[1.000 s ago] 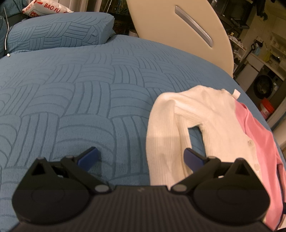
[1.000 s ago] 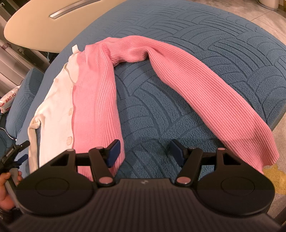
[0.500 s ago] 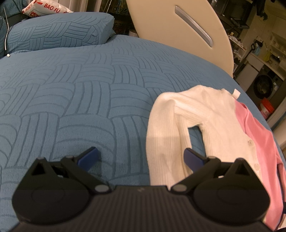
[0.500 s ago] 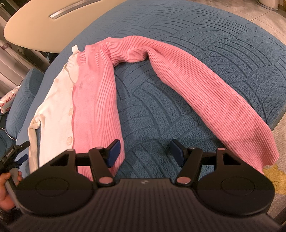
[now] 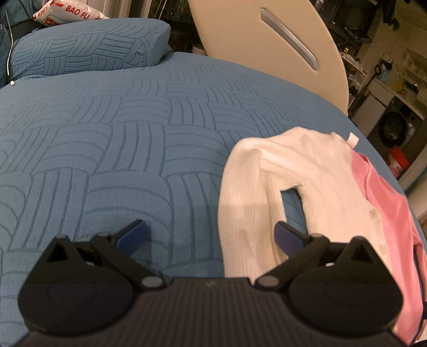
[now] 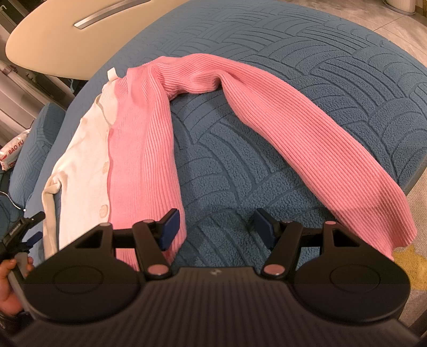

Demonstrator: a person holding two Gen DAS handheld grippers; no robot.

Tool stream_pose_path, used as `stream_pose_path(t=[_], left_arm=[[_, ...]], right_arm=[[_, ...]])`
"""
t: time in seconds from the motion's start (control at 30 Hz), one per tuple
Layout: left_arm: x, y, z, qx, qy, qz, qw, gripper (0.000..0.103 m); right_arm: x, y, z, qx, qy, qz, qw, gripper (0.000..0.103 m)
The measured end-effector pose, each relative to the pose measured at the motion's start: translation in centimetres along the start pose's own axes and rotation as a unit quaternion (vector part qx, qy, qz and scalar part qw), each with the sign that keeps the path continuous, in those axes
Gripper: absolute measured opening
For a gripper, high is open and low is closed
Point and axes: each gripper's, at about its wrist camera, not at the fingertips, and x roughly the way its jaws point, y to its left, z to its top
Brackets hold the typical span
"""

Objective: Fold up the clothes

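Pink sleeve (image 6: 307,138) shows only past the right tongs (image 6: 216,227); both tongs (image 5: 210,236) gape empty.

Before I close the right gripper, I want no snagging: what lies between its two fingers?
Only bare blue bedspread lies between the right gripper fingers in the right wrist view; the pink sleeve lies outside them.

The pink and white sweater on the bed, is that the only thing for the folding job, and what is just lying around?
For the job:
- pink and white sweater, spread out on the blue bed
- left hand-held gripper, open
- right hand-held gripper, open

Just lying about:
- blue pillow
- white bag with red letters
- washing machine
- orange tub
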Motion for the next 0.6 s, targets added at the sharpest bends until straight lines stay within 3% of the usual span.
stream_pose_path(t=[0.6], left_arm=[[-0.04, -0.16, 0.01, 0.005, 0.0, 0.003, 1.0, 0.103]], right_arm=[[-0.01, -0.15, 0.01, 0.004, -0.004, 0.004, 1.0, 0.065]])
